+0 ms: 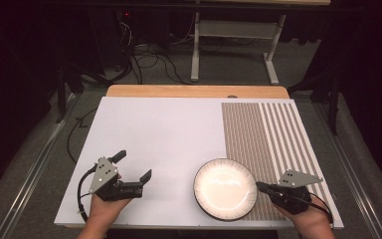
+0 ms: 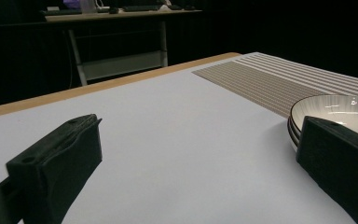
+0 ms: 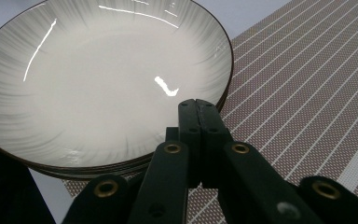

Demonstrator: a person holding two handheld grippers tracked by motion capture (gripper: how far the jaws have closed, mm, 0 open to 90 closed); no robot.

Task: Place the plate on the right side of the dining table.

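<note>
- While the person's left hand rests at the near left of the worktop, the left hand-held gripper has its jaws spread wide and holds nothing; bare white surface lies between them.
- Right of centre, near the front edge, sits a bowl, half on the white surface and half on the striped mat.
- It is round, shallow and glossy, pale inside with fine grey streaks running to a thin dark rim. Lower rims seen beneath its edge in the right gripper view suggest a stack, though I cannot count them.
- It looks like glazed ceramic: probably stiff, fairly heavy, slippery and breakable. The rim is the likely place to grip, one jaw inside and one outside.
- At far right, the right hand-held gripper is closed on nothing, its tips just beside the bowl's right rim.
</note>
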